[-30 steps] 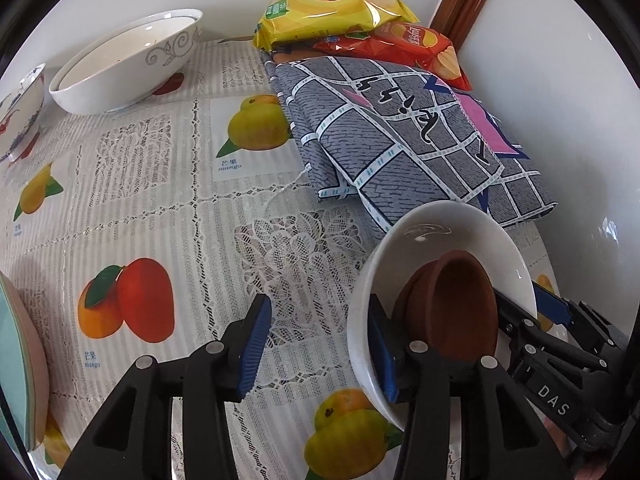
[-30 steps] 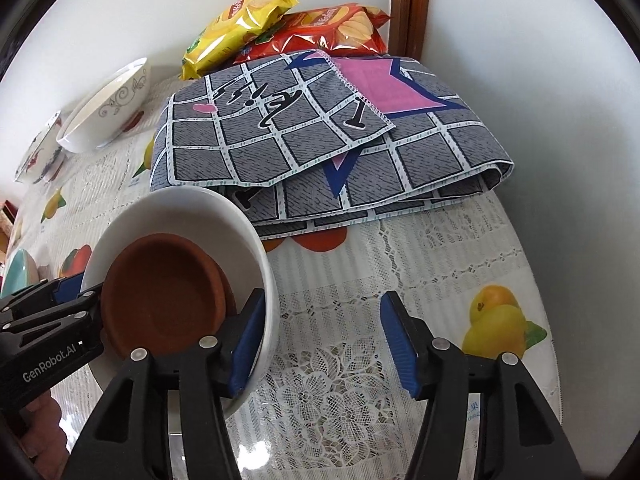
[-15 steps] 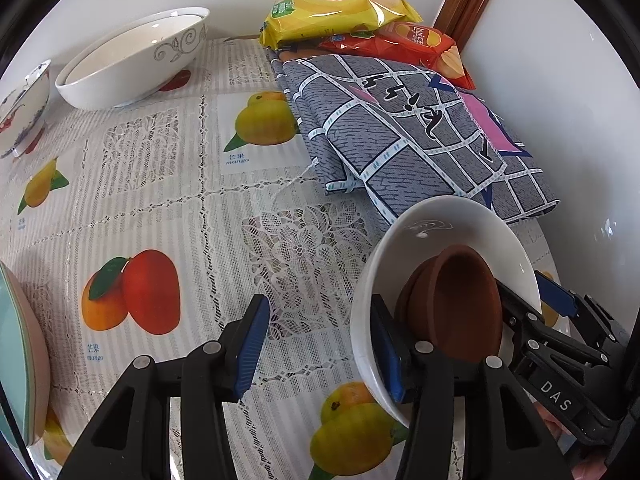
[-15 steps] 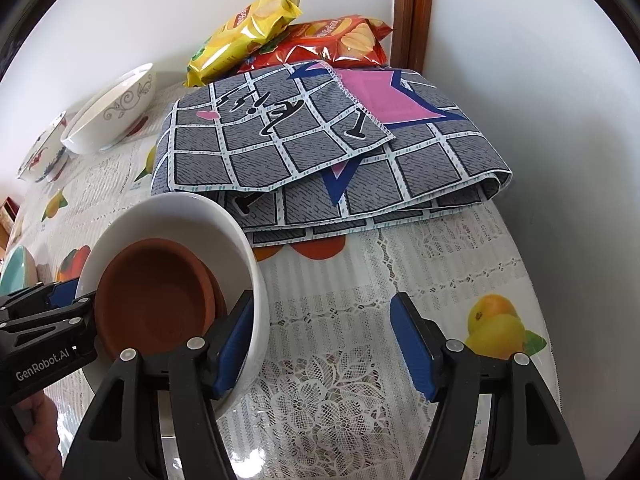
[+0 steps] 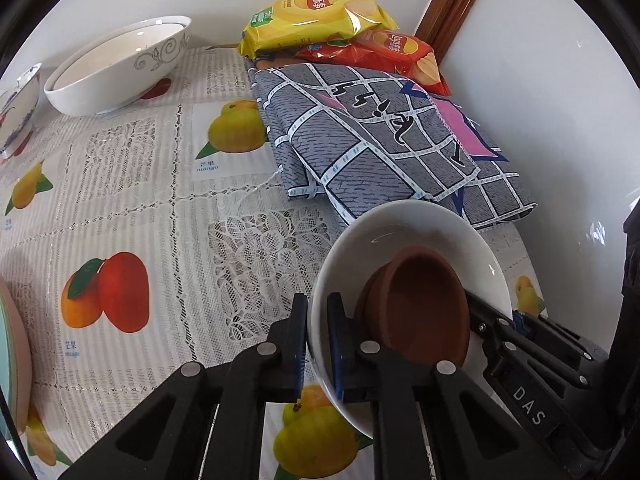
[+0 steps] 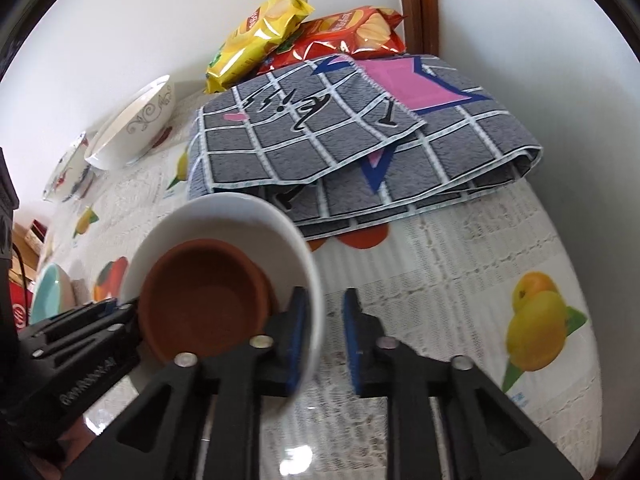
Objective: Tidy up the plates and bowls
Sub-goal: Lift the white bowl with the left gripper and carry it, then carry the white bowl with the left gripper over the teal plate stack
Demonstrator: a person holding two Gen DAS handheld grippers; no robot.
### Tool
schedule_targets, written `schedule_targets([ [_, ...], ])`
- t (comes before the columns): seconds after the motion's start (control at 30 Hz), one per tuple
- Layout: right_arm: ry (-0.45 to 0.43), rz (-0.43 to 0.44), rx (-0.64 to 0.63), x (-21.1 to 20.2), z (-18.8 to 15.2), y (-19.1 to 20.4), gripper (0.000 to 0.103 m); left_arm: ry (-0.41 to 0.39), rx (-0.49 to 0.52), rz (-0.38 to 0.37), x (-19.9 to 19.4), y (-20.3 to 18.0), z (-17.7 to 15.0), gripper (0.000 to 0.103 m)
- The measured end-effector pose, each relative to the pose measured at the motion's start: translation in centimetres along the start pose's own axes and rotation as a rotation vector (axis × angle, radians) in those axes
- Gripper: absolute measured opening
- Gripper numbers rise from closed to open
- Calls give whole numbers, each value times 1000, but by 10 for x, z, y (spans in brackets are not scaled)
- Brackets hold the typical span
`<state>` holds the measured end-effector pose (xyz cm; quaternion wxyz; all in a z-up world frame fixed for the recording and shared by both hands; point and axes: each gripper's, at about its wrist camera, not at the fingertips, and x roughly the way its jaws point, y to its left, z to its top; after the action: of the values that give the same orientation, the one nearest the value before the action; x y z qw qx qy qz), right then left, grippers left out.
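- Both hand-held grippers are clamped on one white bowl, each from its own side of the rim.
- Left gripper: its blue-padded fingers pinch the bowl's wall, one outside and one inside, at the near-left rim.
- Right gripper: its fingers stand close together at the opposite rim, one pad inside the bowl; the image is blurred here, so whether the outer pad presses the wall is hard to see, though the jaws are drawn nearly together.
- Inside the white bowl sits a smaller brown clay bowl, leaning against the wall; the same brown bowl fills the middle in the right view.
- The white bowl is tilted, over a table covered by a lace-patterned tablecloth printed with mangoes.
- Just behind it lies a folded grey checked cloth with pink and blue patches.
- Against the far wall, a yellow crisp bag rests partly on a red crisp bag.
- Far left, a large white bowl with grey scrollwork stands beside a small painted bowl.
- At the left edge, a teal plate is partly visible.
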<state>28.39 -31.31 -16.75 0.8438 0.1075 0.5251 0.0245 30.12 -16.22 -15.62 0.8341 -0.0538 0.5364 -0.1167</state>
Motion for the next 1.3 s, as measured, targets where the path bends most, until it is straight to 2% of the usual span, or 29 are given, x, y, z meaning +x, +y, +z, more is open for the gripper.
schedule_targets([
  [0.1, -15, -30, -18, -1, -1, 7, 10, 4, -18, -9, 0, 2, 0, 10],
  [0.37, 2, -17, 36, -5, -5, 4, 10, 14, -20, 2, -5, 2, -8, 10],
  [0.63, -1, -30, 30, -17, -17, 12, 9, 12, -36, -7, -18, 9, -18, 10],
  [1.3, -78, -17, 9, -65, -22, 45, 9, -67, -44, -11, -76, 24, -21, 10],
])
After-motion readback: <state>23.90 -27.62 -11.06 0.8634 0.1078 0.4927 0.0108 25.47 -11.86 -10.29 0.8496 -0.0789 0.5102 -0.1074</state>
